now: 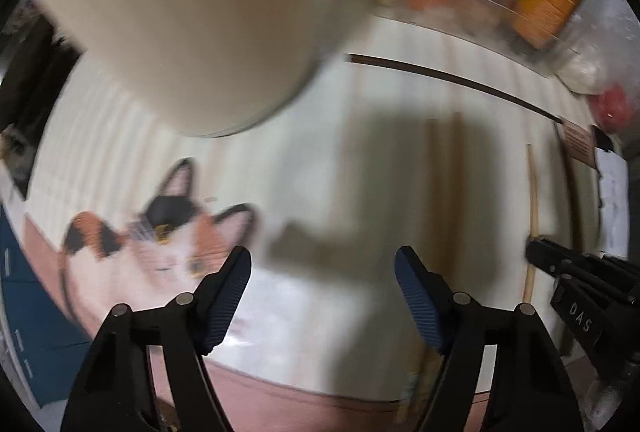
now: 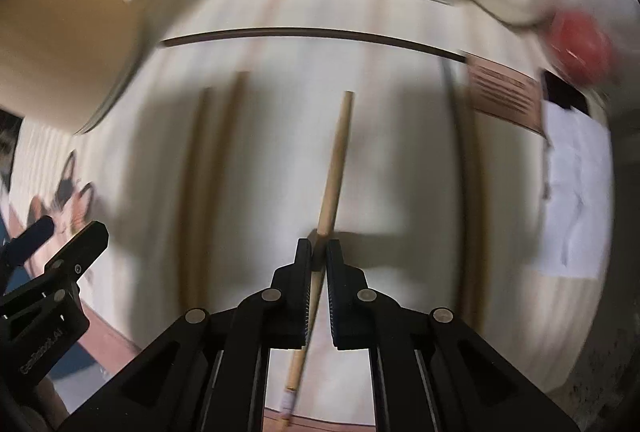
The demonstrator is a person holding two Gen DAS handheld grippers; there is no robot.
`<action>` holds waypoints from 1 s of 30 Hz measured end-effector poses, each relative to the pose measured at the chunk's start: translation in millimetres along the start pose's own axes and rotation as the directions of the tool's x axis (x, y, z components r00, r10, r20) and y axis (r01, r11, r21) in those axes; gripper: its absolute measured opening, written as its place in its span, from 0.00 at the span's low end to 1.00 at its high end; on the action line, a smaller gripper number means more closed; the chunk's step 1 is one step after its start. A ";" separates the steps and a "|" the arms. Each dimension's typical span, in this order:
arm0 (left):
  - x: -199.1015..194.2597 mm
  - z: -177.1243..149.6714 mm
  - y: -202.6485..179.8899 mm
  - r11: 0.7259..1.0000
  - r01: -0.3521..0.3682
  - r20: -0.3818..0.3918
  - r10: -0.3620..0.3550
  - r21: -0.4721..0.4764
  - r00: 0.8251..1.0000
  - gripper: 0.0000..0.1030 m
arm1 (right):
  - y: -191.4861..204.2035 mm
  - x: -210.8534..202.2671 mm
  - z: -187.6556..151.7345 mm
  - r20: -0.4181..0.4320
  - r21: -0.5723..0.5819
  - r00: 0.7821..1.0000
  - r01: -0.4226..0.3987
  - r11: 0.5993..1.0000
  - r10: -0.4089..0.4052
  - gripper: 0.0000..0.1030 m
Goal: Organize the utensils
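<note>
Chopstick (image 2: 335, 167) outside cream container (image 1: 192, 19), contents unseen.

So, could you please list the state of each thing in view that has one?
right gripper: shut on the wooden chopstick.
wooden chopstick: clamped between the fingers, lying on the mat.
left gripper: open, nothing between the fingers.
dark chopstick: lying flat, untouched.
cream container: upright on the mat.

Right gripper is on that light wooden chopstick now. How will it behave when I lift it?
The chopstick looks straight and thin, so probably stiff and very light. The right gripper pinches it nearer one end, so the long free end may sag or swivel between the pads. It looks round, so if it slips it will likely roll on the smooth mat.
</note>
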State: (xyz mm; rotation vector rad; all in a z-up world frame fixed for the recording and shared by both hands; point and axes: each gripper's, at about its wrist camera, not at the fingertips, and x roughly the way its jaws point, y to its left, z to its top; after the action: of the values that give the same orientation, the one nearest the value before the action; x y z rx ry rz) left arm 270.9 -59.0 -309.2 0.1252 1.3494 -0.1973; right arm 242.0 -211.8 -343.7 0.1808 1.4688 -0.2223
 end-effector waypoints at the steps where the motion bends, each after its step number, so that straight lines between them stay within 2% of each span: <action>1: 2.4 1.5 -5.8 1.000 0.009 -0.003 -0.009 0.012 1.000 0.63 | -5.4 0.5 -1.3 -0.004 0.013 1.000 0.003 1.000 -0.003 0.07; 7: 23.4 10.9 -37.2 0.996 0.022 -0.046 -0.018 0.091 0.999 0.29 | -29.0 6.2 -9.8 -0.014 0.064 1.000 0.006 0.998 -0.005 0.07; 9: 24.7 12.0 -44.3 0.993 0.013 -0.033 -0.010 0.117 0.999 0.27 | -31.5 7.8 -10.7 -0.016 0.070 1.000 0.004 0.998 -0.003 0.07; 10: 25.1 13.1 -46.9 0.991 0.017 -0.031 -0.013 0.131 0.999 0.19 | -31.1 8.8 -11.1 -0.016 0.072 1.000 0.006 0.997 -0.005 0.07; 11: 25.1 14.5 -50.4 0.991 0.019 -0.034 -0.015 0.134 0.999 0.07 | -30.4 9.8 -12.0 -0.017 0.072 1.000 0.010 0.997 -0.009 0.07; 12: 25.1 15.0 -52.2 0.990 0.037 -0.036 -0.033 0.136 0.999 0.04 | -31.4 9.4 -12.2 -0.019 0.071 1.000 0.016 0.997 -0.015 0.07; 16: 23.8 12.1 -50.9 0.991 0.014 -0.020 -0.011 0.133 1.000 0.02 | -27.3 13.0 -12.4 -0.022 0.058 0.999 0.030 0.998 -0.029 0.07; 20: 22.8 -1.5 -22.1 0.998 -0.004 -0.031 0.006 0.070 1.000 0.02 | -9.2 13.9 -1.5 -0.039 0.032 0.999 -0.007 0.999 0.009 0.07; 23: 20.7 -11.2 5.0 1.000 -0.008 -0.054 0.008 0.005 0.999 0.02 | 7.5 18.2 -6.0 -0.054 -0.002 0.998 -0.040 0.999 0.040 0.07; 24: 19.6 -12.8 12.9 1.000 0.008 -0.059 -0.009 -0.018 0.998 0.02 | 13.2 19.3 -7.8 -0.057 -0.010 0.997 -0.049 0.999 0.048 0.07; 28: 9.3 -9.9 24.7 0.982 0.153 -0.033 -0.158 -0.112 0.987 0.04 | 10.6 20.0 -11.8 -0.055 0.015 0.995 -0.080 0.997 0.081 0.07; 30: 7.8 -4.4 16.1 0.969 0.218 -0.029 -0.222 -0.113 0.975 0.17 | 3.6 19.9 -10.7 -0.057 0.029 0.995 -0.074 0.997 0.076 0.07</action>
State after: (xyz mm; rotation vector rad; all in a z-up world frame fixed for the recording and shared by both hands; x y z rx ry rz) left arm 271.8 -42.9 -318.1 -0.1142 1.4118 -0.3085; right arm 234.4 -206.3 -364.6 0.2661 1.5142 -0.1775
